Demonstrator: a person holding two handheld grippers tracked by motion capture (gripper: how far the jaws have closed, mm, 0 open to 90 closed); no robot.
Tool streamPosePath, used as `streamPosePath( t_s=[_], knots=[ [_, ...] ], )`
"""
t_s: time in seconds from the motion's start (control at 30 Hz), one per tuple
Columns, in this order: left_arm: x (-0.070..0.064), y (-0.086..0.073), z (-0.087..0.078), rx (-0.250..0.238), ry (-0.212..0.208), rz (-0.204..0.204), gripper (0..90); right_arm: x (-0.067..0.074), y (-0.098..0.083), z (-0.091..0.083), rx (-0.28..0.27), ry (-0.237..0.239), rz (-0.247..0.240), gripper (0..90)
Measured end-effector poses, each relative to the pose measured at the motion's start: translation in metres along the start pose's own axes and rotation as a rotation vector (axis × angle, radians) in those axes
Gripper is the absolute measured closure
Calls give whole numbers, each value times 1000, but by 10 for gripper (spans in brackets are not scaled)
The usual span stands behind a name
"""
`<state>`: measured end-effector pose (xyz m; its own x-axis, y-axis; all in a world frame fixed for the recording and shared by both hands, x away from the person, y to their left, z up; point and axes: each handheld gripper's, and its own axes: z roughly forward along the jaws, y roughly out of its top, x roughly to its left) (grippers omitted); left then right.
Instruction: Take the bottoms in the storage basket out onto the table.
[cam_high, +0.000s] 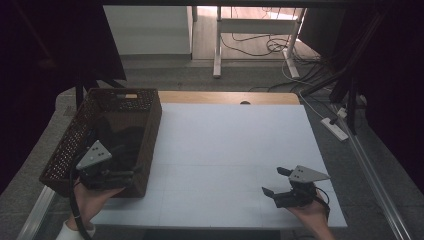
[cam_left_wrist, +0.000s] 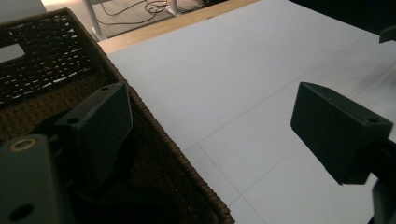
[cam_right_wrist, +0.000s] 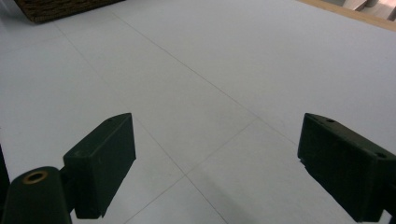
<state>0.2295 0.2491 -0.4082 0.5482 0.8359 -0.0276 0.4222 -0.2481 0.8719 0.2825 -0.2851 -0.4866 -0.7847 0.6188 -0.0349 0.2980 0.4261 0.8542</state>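
Left claw gapes wide astride the near wall of a dark brown woven wicker basket. Right claw hovers released, empty, above the white bench.

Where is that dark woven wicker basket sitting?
In the high view, the dark woven wicker basket sits at the table's left edge, with the left tongs at its near corner.

the big white table is wide open. the brown basket blocks its left side.
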Motion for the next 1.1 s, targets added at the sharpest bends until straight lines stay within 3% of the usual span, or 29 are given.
streamPosePath(
  t_s=[0.23,0.33,0.43,0.8,1.03,1.1],
  knots=[
    [6,0,-5,-6,11,-8,128,1,0,0,6,3,-4,118],
    [11,0,-8,-33,-22,-54,126,0,-1,1,19,-3,3,118],
    [15,1,-9,-48,-23,-79,133,-1,-1,1,21,-6,3,118],
    [25,14,-6,-15,12,-59,135,-1,-2,1,23,8,7,117],
    [33,16,-4,-6,19,-61,135,-1,-3,2,31,4,11,118],
    [38,15,-4,-8,10,-81,134,-3,-4,2,25,12,26,118]
  ],
)
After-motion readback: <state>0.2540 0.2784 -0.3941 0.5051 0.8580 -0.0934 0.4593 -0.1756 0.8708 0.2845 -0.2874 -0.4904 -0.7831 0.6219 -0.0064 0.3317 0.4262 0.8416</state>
